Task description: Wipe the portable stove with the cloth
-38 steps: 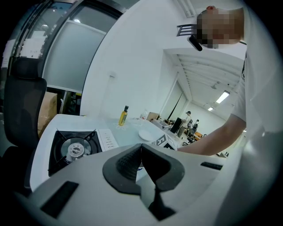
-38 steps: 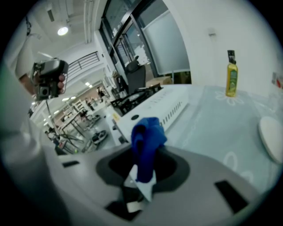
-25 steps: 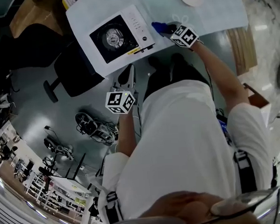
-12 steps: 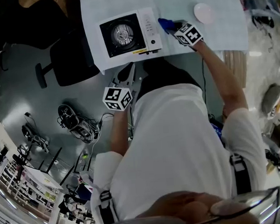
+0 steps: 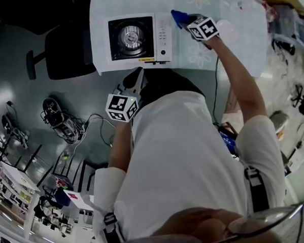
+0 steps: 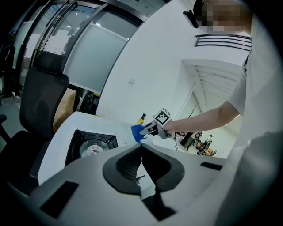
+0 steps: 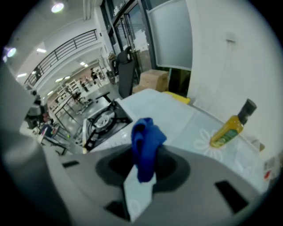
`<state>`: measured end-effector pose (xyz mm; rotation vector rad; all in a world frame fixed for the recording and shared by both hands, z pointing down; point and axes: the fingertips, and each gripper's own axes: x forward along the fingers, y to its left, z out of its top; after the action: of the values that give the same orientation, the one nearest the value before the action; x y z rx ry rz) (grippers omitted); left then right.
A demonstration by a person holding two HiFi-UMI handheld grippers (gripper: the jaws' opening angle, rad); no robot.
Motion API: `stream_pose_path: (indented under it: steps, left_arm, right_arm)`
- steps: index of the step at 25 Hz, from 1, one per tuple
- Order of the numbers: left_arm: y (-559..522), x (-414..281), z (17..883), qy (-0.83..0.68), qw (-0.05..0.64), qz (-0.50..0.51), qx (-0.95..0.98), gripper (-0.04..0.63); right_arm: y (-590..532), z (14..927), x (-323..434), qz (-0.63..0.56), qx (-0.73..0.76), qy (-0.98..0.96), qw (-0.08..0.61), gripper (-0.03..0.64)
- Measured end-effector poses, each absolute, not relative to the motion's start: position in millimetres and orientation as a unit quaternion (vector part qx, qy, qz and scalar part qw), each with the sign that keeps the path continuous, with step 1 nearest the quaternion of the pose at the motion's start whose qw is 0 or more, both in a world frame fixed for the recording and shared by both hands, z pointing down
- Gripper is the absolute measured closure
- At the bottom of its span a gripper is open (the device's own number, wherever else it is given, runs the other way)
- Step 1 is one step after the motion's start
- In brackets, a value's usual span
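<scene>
The right gripper (image 7: 142, 171) is clamped on a bunched blue cloth (image 7: 147, 137), which sticks up out of its jaws and hangs a little way below them. In the head view this gripper reaches out over the pale flowered worktop (image 5: 239, 48), and the cloth sits just beside the far right corner of the portable stove (image 5: 161, 52), next to the white control panel (image 5: 162, 31). No view shows whether the cloth touches the stove or the worktop. The stove lies toward the left of the worktop, its black burner (image 5: 130, 37) on the left and the control panel on the right. The left gripper (image 6: 141, 152) has its jaws pressed together with nothing between them. It hangs off the near edge of the worktop, just on the near side of the stove and pointing toward it, well apart from the cloth, with its marker cube (image 5: 121, 106) nearer the person. A yellow bottle (image 7: 227, 130) stands on the worktop to the far right of the cloth. A black chair (image 5: 67, 52) stands on the floor to the left of the worktop.
</scene>
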<state>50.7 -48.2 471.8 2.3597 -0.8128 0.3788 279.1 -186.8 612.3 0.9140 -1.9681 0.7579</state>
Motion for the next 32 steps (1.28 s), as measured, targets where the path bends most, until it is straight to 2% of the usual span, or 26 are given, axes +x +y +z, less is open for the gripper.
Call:
stream_pose_path:
  steps: [11,21,32]
  left_arm:
    - [-67.0,54.6,480.1,-0.368,0.333,0.136,0.857,0.563]
    - [-71.2,45.2,495.0,-0.412,0.349,0.138,0.830,0.562]
    - [-71.4,35.3,505.7,-0.441,0.366,0.129,0.809,0.563]
  right_arm:
    - [-268.6,641.9,278.1,0.335,0.318,-0.780,0.422,0.497]
    - [-277.0,681.9,251.4,0.387,0.250,-0.762,0.455,0.498]
    - [-281.4,691.1,215.8,0.496,0.213,-0.730,0.419,0.499]
